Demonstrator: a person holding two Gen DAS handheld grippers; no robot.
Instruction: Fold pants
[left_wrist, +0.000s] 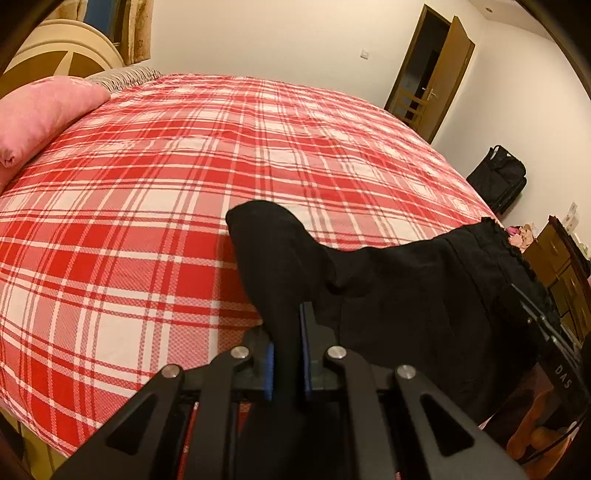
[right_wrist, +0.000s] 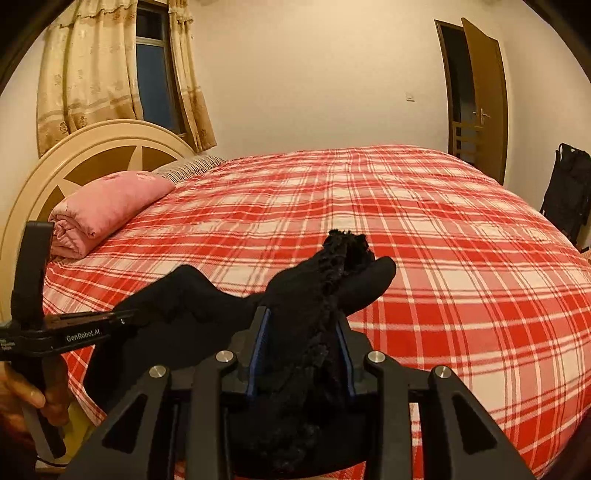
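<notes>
Black pants (left_wrist: 399, 291) hang stretched between my two grippers above the near edge of the bed. My left gripper (left_wrist: 287, 343) is shut on one end of the pants, with cloth bunched up past its blue pads. My right gripper (right_wrist: 301, 332) is shut on the frilled waistband end of the pants (right_wrist: 317, 291), which stands up between its fingers. In the right wrist view the left gripper's body (right_wrist: 62, 334) shows at the left, held by a hand. In the left wrist view the right gripper's body (left_wrist: 554, 354) shows at the far right.
The bed has a red and white plaid cover (left_wrist: 177, 177). A folded pink blanket (right_wrist: 107, 210) and a striped pillow (right_wrist: 192, 166) lie by the round headboard (right_wrist: 92, 155). An open brown door (right_wrist: 480, 99), a black bag (left_wrist: 498, 177) and wooden drawers (left_wrist: 557, 266) stand at the right.
</notes>
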